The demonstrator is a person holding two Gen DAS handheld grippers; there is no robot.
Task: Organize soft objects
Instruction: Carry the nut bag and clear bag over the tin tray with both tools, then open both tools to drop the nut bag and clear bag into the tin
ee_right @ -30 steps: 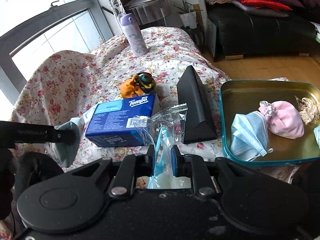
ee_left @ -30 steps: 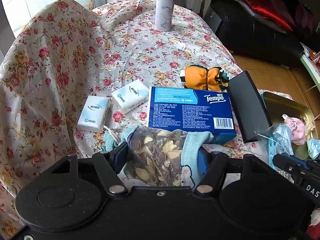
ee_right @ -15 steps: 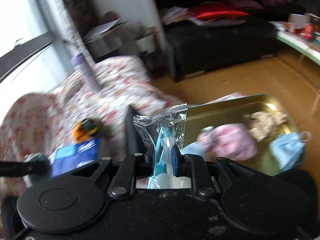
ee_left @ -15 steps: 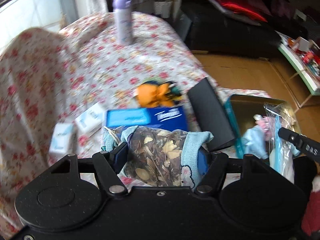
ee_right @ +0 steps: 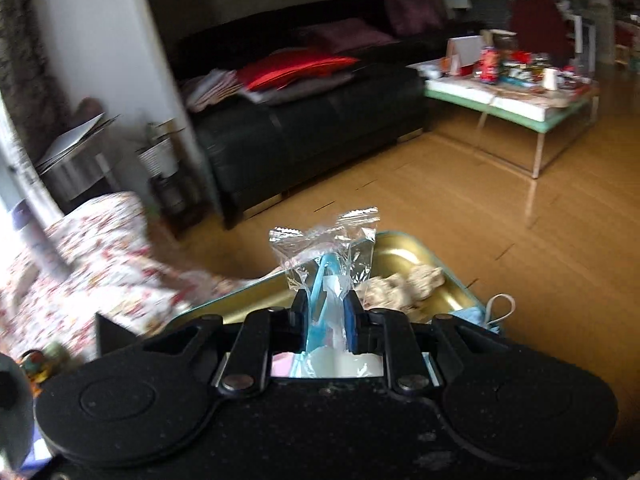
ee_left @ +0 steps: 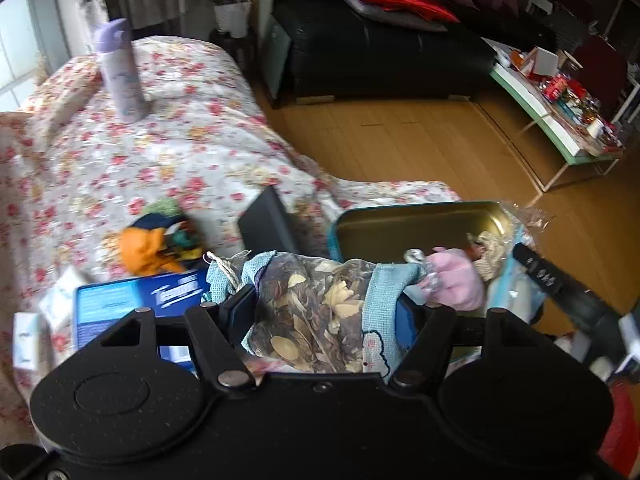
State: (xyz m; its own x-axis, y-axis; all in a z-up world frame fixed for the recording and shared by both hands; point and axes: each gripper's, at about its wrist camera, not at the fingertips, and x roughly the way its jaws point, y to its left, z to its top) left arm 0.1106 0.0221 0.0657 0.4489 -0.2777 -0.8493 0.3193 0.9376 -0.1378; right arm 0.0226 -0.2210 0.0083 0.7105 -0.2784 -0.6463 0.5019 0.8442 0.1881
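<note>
The tray (ee_left: 420, 220) sits at the right edge of the cloth-covered table (ee_left: 180, 152). In the tray lie a soft pouch (ee_left: 456, 280) and, just right of it, a knitted piece (ee_left: 490, 250); in the right wrist view a face mask (ee_right: 476, 316) lies at the tray's right end. Left of the tray stands a wedge-shaped box (ee_left: 268, 220). Left of that box lies a cloth toy (ee_left: 156, 240), with the tissue box (ee_left: 136, 296) in front of it. 2 small tissue packs (ee_left: 60, 300) lie left of the tissue box. A bottle (ee_left: 120, 72) stands upright at the table's far end. A sofa (ee_left: 380, 48) is behind the table, and a low table (ee_left: 560, 120) stands on the floor to the right.
</note>
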